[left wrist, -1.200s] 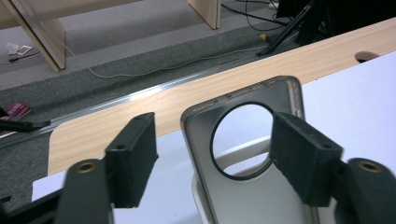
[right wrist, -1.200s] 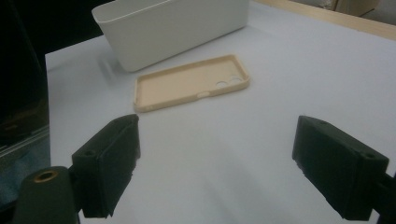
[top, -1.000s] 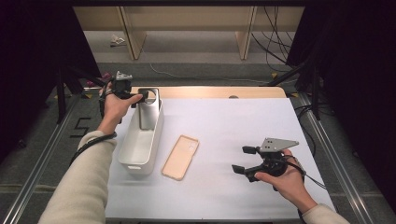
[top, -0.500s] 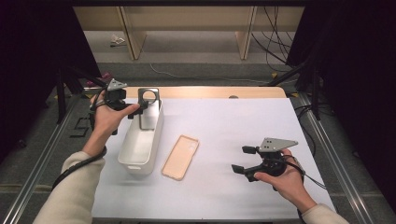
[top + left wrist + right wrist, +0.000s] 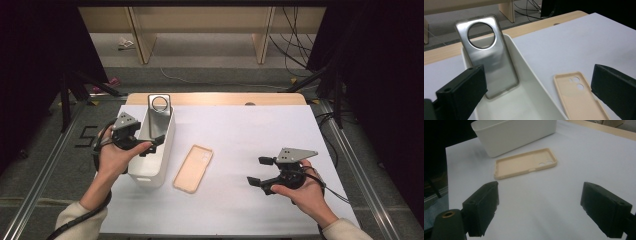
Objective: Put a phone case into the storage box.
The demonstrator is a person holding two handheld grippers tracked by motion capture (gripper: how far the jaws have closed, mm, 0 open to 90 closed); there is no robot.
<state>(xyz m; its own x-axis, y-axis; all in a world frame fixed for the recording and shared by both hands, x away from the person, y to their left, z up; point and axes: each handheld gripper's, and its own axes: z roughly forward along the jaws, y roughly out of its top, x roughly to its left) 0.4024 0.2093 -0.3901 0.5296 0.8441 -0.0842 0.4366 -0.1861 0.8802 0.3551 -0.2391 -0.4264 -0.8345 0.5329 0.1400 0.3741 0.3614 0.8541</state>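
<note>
2 phone cases are on record: a silver case (image 5: 159,116) propped upright against the far end wall of the white bin (image 5: 167,150), and a beige case (image 5: 193,168) lying flat, open side up, on the white table cover (image 5: 260,135) just beside the bin's right wall. The beige case's long axis runs near-to-far with a slight tilt, camera cut-outs at the far end. The left gripper (image 5: 150,144) sits at the bin's left rim, jaws wide with nothing between them, having just finished opening; the bin appears to stand between it and the beige case. The right gripper (image 5: 260,171) rests on the cover, jaws wide and empty, pointing left at the case across open surface. Judgement: the right gripper has the clearer approach.
</note>
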